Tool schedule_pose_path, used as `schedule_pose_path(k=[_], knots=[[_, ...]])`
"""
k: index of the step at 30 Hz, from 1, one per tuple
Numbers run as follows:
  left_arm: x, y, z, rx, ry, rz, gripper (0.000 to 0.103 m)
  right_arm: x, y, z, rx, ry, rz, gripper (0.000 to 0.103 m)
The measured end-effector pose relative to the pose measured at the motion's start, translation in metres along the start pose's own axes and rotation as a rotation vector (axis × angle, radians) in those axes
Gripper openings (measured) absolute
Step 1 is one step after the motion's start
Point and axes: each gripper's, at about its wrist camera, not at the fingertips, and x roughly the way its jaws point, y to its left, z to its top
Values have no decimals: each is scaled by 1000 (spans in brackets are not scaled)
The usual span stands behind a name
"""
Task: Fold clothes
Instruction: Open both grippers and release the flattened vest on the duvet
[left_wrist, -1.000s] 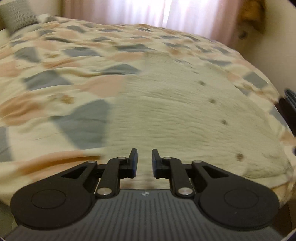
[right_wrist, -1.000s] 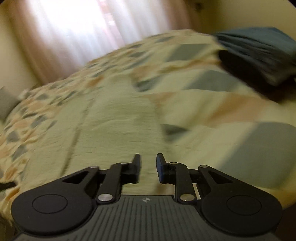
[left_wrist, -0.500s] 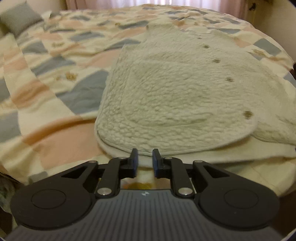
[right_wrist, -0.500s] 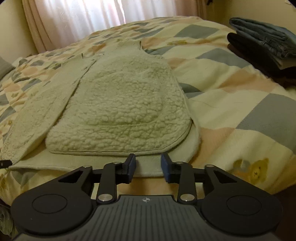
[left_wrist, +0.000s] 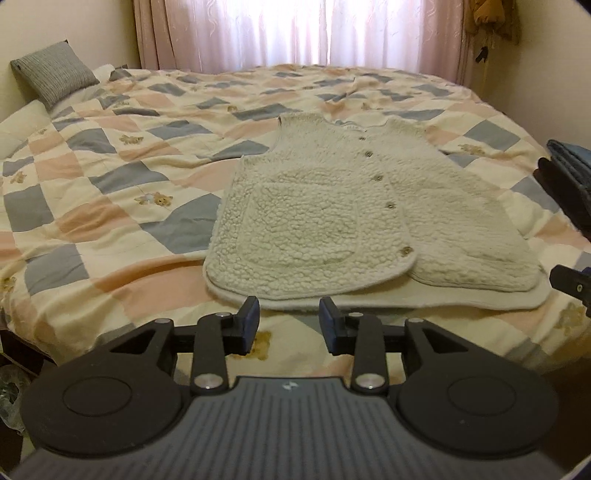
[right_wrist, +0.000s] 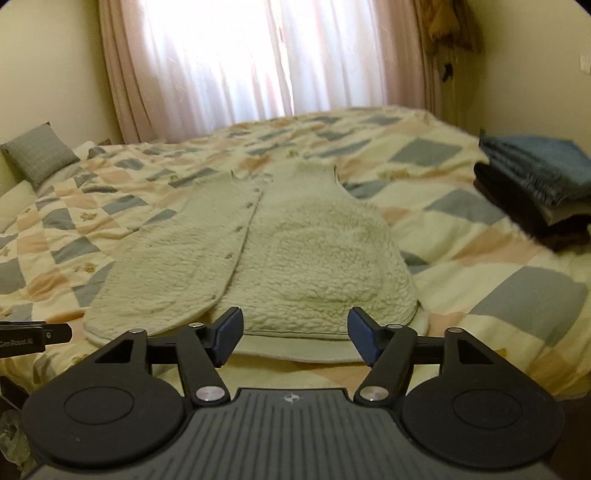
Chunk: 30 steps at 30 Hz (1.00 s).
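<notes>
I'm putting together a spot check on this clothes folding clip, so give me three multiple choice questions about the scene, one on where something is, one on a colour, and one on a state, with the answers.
1. Where does the stack of folded clothes lie?
A. On the bed's right side
B. By the grey cushion
C. On the vest

2. What colour is the fleece vest?
A. Navy
B. Cream
C. Pink

3. How is the vest lying on the patchwork quilt?
A. Rolled into a bundle
B. Folded in half
C. Spread flat, front panels overlapping

Answers:
1 A: the right wrist view shows the stack at the right edge, opposite the grey cushion.
2 B: its woolly pile is off-white in both views.
3 C: it lies full length, one buttoned panel over the other.
</notes>
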Motion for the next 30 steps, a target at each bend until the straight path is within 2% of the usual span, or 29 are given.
schedule_pose_path(k=[2,10,19,30], knots=[[-11,-2,-6,-1,-13,-8,33,-14,3,-3,-5,-20,-3,73],[-41,-12,-31,-3,-38,-31,34,-52,7,-27,0,-38,7,80],[-57,-24,-55,14,-39,-38,35,-70,-1,-52,29,-39,-6,81],[-51,-37,-47,53,-55,-29,38,-68,-3,-43,27,-49,-46,84]])
